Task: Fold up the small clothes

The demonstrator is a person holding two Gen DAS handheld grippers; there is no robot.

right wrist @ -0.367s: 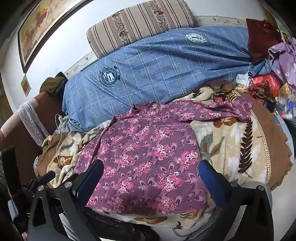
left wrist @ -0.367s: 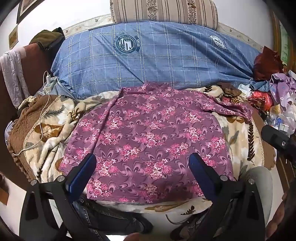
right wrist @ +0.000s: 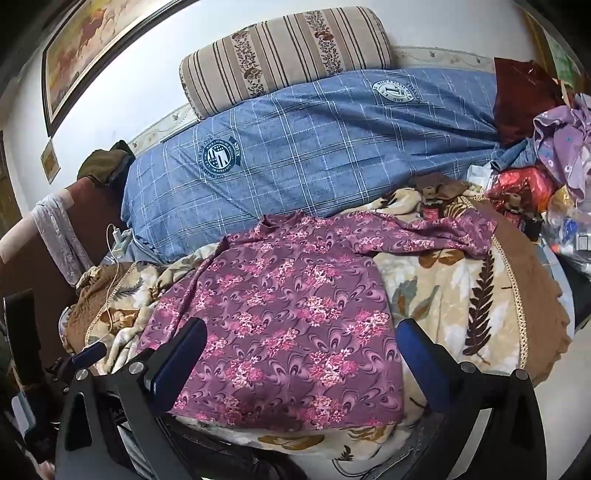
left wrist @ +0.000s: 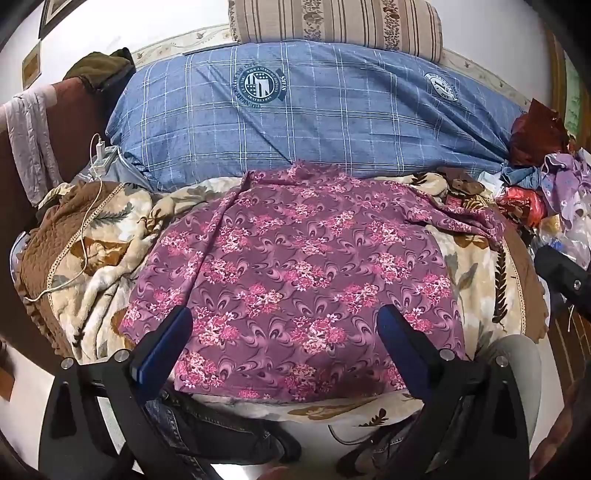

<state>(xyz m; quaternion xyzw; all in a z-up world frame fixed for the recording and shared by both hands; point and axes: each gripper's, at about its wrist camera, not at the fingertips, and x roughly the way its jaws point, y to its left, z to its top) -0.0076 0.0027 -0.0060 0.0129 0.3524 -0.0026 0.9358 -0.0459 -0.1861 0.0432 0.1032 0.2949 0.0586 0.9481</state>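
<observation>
A purple floral top (left wrist: 295, 266) (right wrist: 291, 306) lies spread flat on a beige leaf-print blanket (left wrist: 476, 273) (right wrist: 436, 295), hem toward me, collar toward the blue quilt. One long sleeve stretches out to the right (right wrist: 443, 230). My left gripper (left wrist: 284, 325) hovers above the hem, jaws wide open, nothing between its blue pads. My right gripper (right wrist: 301, 341) hangs over the same hem, also wide open and holding nothing. The left gripper's tip (right wrist: 88, 352) shows at the left edge of the right wrist view.
A rolled blue checked quilt (left wrist: 314, 122) and a striped bolster (left wrist: 332, 22) line the back. A pile of clothes and bags (left wrist: 546, 192) crowds the right edge, with small bottles (right wrist: 430, 210) nearby. A white charger cable (left wrist: 88, 221) trails on the left. Dark jeans (left wrist: 207, 424) lie below the bed edge.
Both views look almost the same as before. The grippers have stayed open over the hem; the top has not moved.
</observation>
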